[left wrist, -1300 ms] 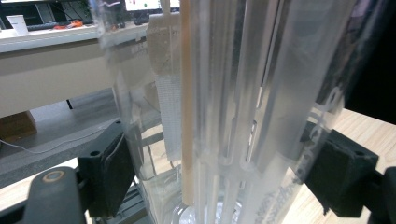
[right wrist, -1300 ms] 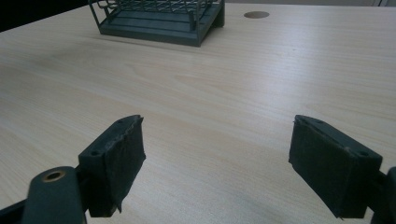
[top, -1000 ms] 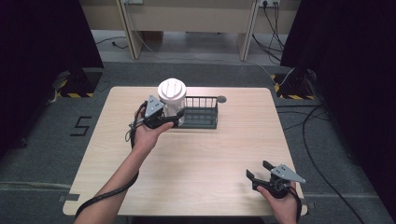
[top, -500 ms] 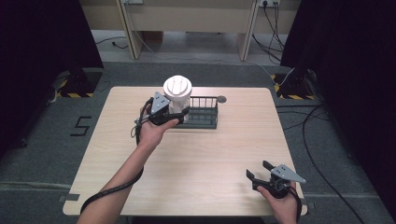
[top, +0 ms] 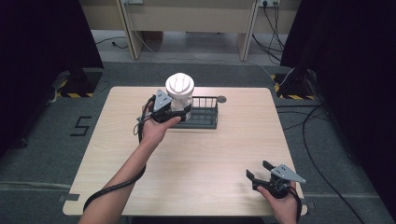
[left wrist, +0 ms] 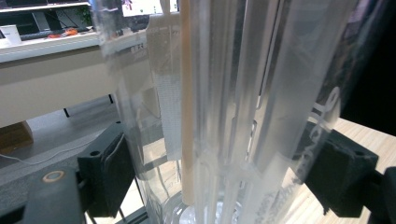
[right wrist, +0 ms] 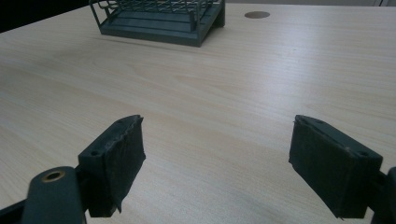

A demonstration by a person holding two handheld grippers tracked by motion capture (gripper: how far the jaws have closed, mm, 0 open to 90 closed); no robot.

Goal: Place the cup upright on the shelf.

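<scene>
My left gripper [top: 180,111] is shut on a clear plastic jar with a white lid [top: 180,85], held upright over the left end of a dark wire rack [top: 201,117] at the back of the table. In the left gripper view the clear ribbed jar [left wrist: 233,107] sits between both black pads [left wrist: 108,173], with a pale stick visible inside it. My right gripper [top: 259,173] rests open near the table's front right corner, nothing between its jaws. In the right gripper view the rack [right wrist: 161,18] lies far ahead.
A small round hole [top: 221,99] marks the wooden table [top: 205,158] just behind the rack. Cables trail from both grippers. Dark curtains stand at left and right, and a desk runs along the back.
My left gripper has carried the jar to the right, from beside the rack's left end to over it. The right gripper has stayed still.
</scene>
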